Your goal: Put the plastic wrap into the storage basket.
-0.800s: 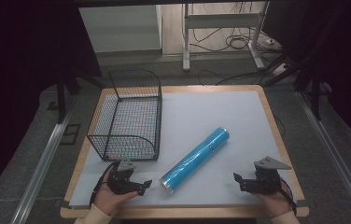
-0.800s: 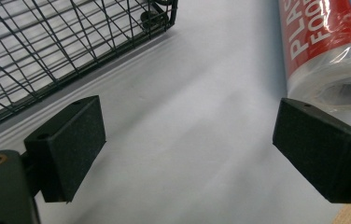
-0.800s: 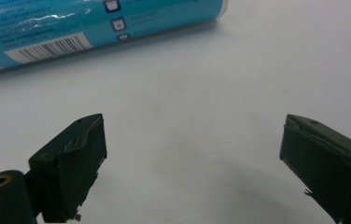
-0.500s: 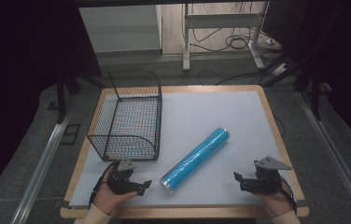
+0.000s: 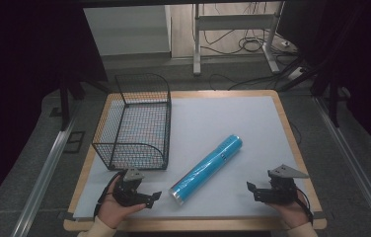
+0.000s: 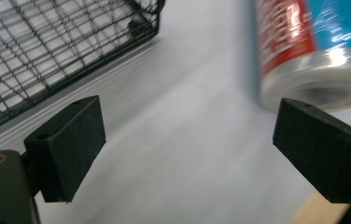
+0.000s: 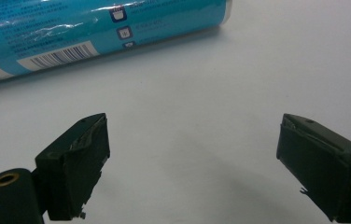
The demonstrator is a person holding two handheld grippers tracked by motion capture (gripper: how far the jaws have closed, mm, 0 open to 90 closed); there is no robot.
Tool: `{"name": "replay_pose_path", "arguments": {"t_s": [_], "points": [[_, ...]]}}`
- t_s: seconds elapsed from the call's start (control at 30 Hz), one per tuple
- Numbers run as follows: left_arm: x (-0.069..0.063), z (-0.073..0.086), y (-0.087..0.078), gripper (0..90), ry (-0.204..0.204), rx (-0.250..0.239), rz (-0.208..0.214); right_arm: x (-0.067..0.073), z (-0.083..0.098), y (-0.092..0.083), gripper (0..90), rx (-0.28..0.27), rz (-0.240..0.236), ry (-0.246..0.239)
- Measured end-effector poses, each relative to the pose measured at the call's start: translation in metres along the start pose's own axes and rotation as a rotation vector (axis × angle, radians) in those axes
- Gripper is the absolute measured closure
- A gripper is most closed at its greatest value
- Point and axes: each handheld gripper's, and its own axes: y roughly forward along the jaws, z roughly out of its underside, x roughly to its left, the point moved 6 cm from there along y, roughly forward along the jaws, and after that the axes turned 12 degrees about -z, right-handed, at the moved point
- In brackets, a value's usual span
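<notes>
Grey matting [image 5: 233,123] covered my wood-edged table, and on it lay one blue tube [image 5: 206,169] and one wire basket [image 5: 135,123], the whole task's stock: a single tube, a single basket, two grippers. Taking the tube as landmark: it lay flat and diagonal on the mat, its near cap toward me, its far end pointing away; the basket stood just beside it on its left, apart from it and empty. My left gripper [image 5: 149,196] rested on the mat near the tube's near cap, jaws spread wide with nothing between them, as the left gripper view confirmed, the cap [image 6: 313,88] lying just beyond one jaw. My right gripper [image 5: 252,190] lay well to the tube's right, jaws likewise apart and empty, the tube's printed side [image 7: 94,28] ahead of them. Compared with the earlier high views, nothing had shifted: tube, basket and both hands kept their places. I judged, therefore, that the work had not begun, and that lifting the tube into the basket remained wholly ahead.
</notes>
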Motion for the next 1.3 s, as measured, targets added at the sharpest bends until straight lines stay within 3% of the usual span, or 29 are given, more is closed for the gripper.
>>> {"name": "replay_pose_path", "arguments": {"t_s": [0.13, 0.3, 0.67, 1.3], "points": [[-0.005, -0.011, -0.008, 10.4, -0.007, -0.009, -0.008, -0.001, -0.002, -0.002, 9.9, -0.007, 0.003, -0.014], [-0.010, -0.023, -0.014, 11.7, -0.008, -0.013, -0.022, -0.004, 0.002, -0.002, 12.1, 0.007, -0.010, 0.005], [-0.031, -0.043, -0.016, 12.4, 0.071, -0.006, -0.019, -0.006, 0.002, 0.000, 12.1, 0.012, -0.004, 0.005], [-0.061, -0.079, -0.007, 12.6, 0.161, 0.029, 0.014, -0.002, 0.002, -0.001, 12.9, 0.004, 0.007, -0.019]]}}
